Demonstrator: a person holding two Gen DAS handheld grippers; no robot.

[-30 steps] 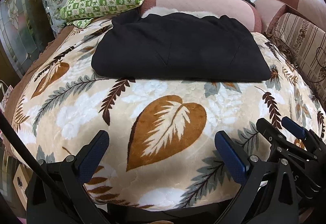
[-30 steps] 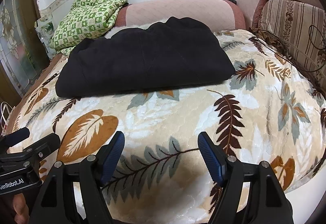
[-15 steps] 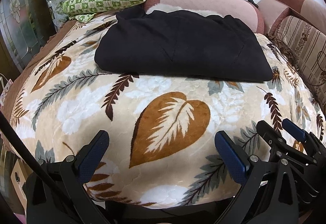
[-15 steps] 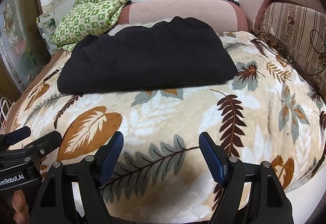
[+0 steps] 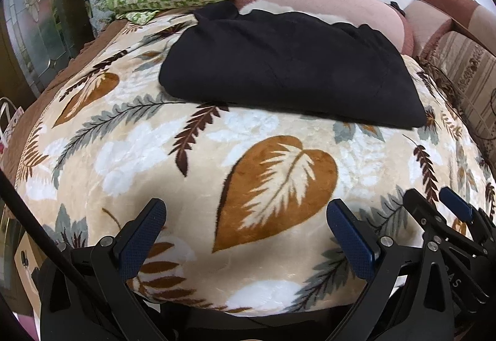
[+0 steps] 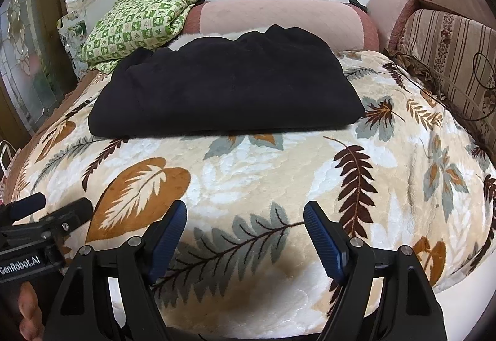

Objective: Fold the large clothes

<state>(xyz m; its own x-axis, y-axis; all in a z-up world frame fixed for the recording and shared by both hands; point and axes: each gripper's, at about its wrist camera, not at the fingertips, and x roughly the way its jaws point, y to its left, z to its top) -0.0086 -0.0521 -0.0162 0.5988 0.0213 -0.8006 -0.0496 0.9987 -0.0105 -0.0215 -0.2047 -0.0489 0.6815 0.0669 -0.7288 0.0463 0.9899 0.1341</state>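
Observation:
A black garment lies folded into a flat rectangle at the far side of the leaf-print blanket; it also shows in the right wrist view. My left gripper is open and empty, over the blanket's near edge, well short of the garment. My right gripper is open and empty, also near the front edge. The right gripper shows at the lower right of the left wrist view, and the left gripper at the lower left of the right wrist view.
A green checked quilt is piled at the back left against a pink bolster. A striped sofa cushion lines the right side. A glass door stands at the left.
Both grippers have moved slightly forward and tilted, so the garment sits lower and nearer in view. Both stayed open. The garment has not moved.

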